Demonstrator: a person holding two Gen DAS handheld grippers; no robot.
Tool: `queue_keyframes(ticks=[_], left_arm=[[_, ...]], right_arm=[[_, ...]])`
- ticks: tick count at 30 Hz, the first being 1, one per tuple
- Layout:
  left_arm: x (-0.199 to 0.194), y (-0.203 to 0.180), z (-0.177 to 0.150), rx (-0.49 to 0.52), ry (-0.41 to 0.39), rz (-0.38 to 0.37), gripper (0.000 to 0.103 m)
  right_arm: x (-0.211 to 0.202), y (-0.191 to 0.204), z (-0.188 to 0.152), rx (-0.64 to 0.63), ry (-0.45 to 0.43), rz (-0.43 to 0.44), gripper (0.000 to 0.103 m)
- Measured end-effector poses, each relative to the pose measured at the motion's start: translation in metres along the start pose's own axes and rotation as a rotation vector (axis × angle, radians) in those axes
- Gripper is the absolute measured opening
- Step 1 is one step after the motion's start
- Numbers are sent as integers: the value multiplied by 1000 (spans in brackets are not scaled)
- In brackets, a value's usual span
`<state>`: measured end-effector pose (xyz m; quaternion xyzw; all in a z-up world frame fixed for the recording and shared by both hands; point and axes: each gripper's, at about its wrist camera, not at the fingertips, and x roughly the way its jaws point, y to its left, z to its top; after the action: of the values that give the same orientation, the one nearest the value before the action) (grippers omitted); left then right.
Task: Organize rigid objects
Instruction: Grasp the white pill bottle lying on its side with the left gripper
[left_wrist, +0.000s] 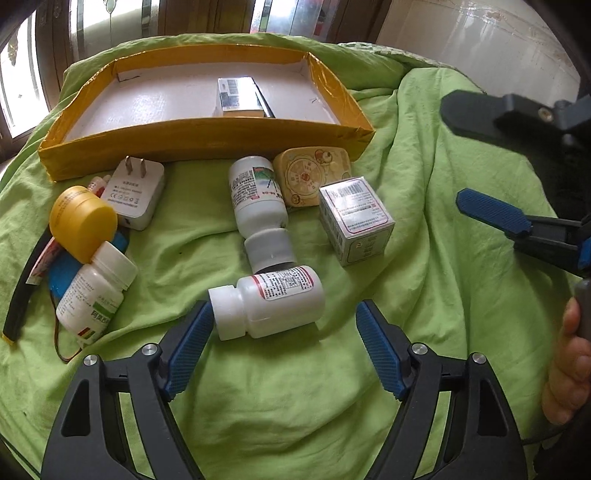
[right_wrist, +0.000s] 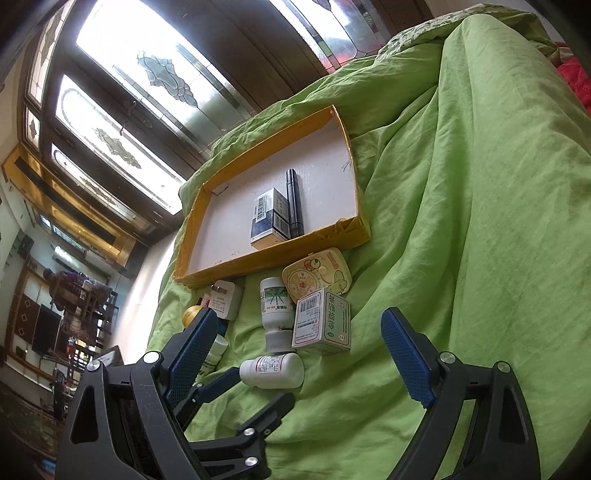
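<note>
A white plastic pill bottle (left_wrist: 271, 301) is lying on its side low in the centre of the left wrist view, cap pointing left, its red-bordered label facing up, resting on a wrinkled green bedsheet (left_wrist: 443, 258). It is sitting just ahead of the left gripper (left_wrist: 284, 332), whose blue-padded fingers (left_wrist: 188, 343) are standing spread wide on either side of it, the left pad close to the cap, though whether it is touching cannot be told. The bottle is looking light, rigid and smooth, so it is likely to roll or slip on the soft cloth; the surest hold is probably across the straight labelled body rather than the narrower cap. Just above it, a second white bottle (left_wrist: 256, 195) is lying with its cap end towards the first bottle, flanked on the right by a small carton (left_wrist: 354, 218) and a yellow tin (left_wrist: 314, 177). To the left, a white charger (left_wrist: 135, 194), a yellow jar (left_wrist: 83, 221) and another white bottle (left_wrist: 98, 291) are clustered together. Across the upper part of the frame, a yellow-edged tray (left_wrist: 207, 142) is holding a small box (left_wrist: 238, 98) with a dark pen-like stick beside it. At the right edge, the right gripper (left_wrist: 476, 162) is hovering over bare sheet, fingers spread and holding nothing, with a person's hand (left_wrist: 569, 369) below it.
</note>
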<state>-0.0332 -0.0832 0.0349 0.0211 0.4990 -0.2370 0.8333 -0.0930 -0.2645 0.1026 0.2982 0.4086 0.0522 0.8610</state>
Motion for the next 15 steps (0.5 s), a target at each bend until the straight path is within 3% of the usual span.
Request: queue_keyframes(ticks=[6,8,15], left_arm=[[7,12,5,-56,-11,25,78],[5,13,0,-41,-7,26,67],[-20,31,-9,-5,11,8,67]], right_arm=[[3,1,1,-14,6,-5,87],[4,0,1,-16,11,-4,87],[9,5,0,-65,38,-20,87]])
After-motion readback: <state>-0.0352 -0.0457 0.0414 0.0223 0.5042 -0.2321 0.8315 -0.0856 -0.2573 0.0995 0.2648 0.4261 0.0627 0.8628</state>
